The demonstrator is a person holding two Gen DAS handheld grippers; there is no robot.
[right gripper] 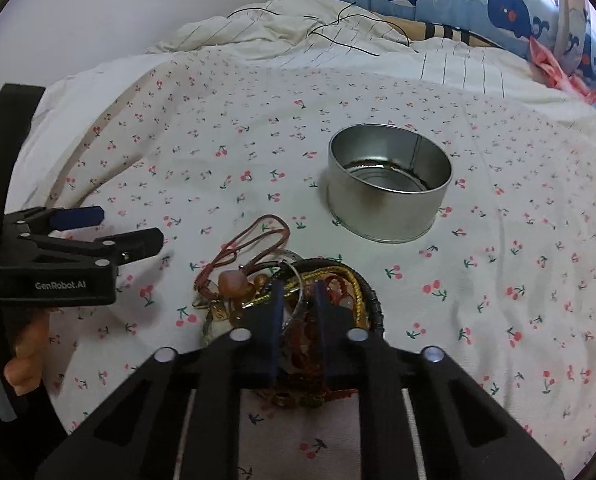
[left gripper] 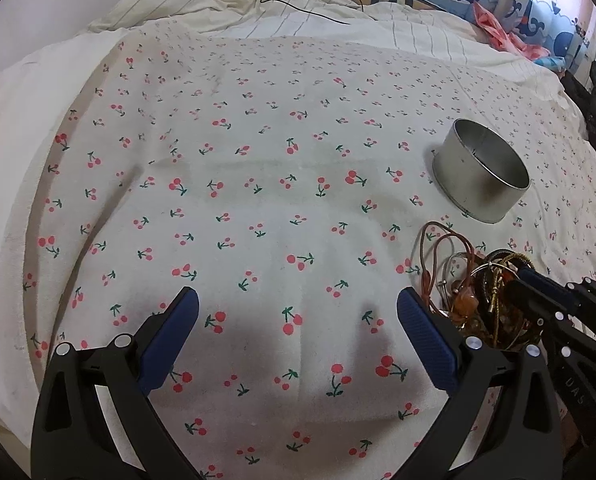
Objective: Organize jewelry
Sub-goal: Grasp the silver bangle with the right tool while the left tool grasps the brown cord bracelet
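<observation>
A tangled pile of jewelry (right gripper: pixel 257 288), with brown cords, amber beads, gold and black bangles, lies on the cherry-print sheet; it also shows in the left wrist view (left gripper: pixel 474 296). My right gripper (right gripper: pixel 298 292) is shut on part of the pile, a thin silver ring and red beads between its pads. It enters the left wrist view (left gripper: pixel 538 284) from the right. A round silver tin (right gripper: pixel 390 184) stands open beyond the pile, also in the left wrist view (left gripper: pixel 482 172). My left gripper (left gripper: pixel 298 304) is open and empty over bare sheet, left of the pile, and shows in the right view (right gripper: pixel 133 228).
The cherry-print sheet (left gripper: pixel 257 140) covers the bed. A crumpled striped duvet (left gripper: pixel 257 4) with a thin black cable (left gripper: pixel 310 4) lies at the far end. Whale-print pillows (right gripper: pixel 498 4) and pink cloth (right gripper: pixel 554 68) sit far right. A white wall is at left.
</observation>
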